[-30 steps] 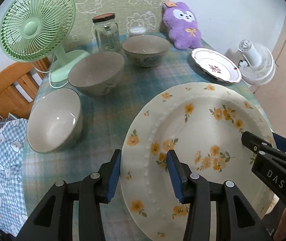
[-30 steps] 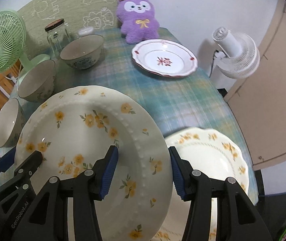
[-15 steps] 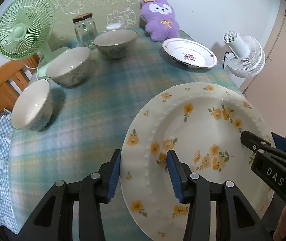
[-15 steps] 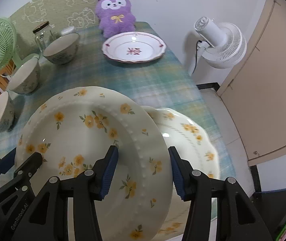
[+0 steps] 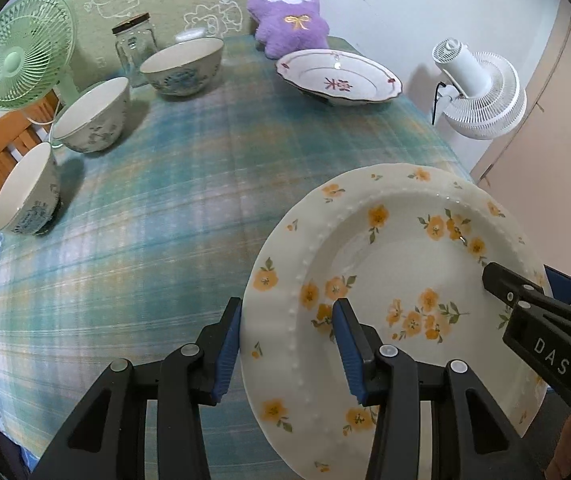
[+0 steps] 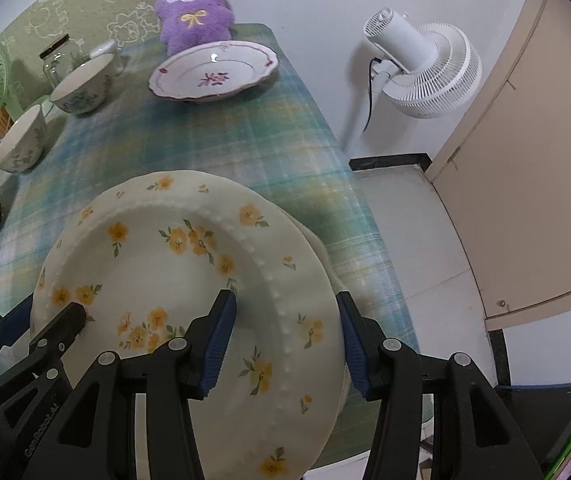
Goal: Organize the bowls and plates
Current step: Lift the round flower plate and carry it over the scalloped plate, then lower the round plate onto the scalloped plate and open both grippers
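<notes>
With the left gripper [image 5: 287,344] and right gripper [image 6: 285,340] each clamped on opposite rims of the cream yellow-flowered ceramic plate [image 5: 397,280] at lower frame, over a second similar plate [image 6: 325,256], uneven lowering could clash or chip both.

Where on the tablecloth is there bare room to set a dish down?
The widest bare patch is mid-table, between the three bowls and the red-trimmed plate. The far edge is crowded by the jar and plush toy; the near right corner holds the yellow-flowered plate.
</notes>
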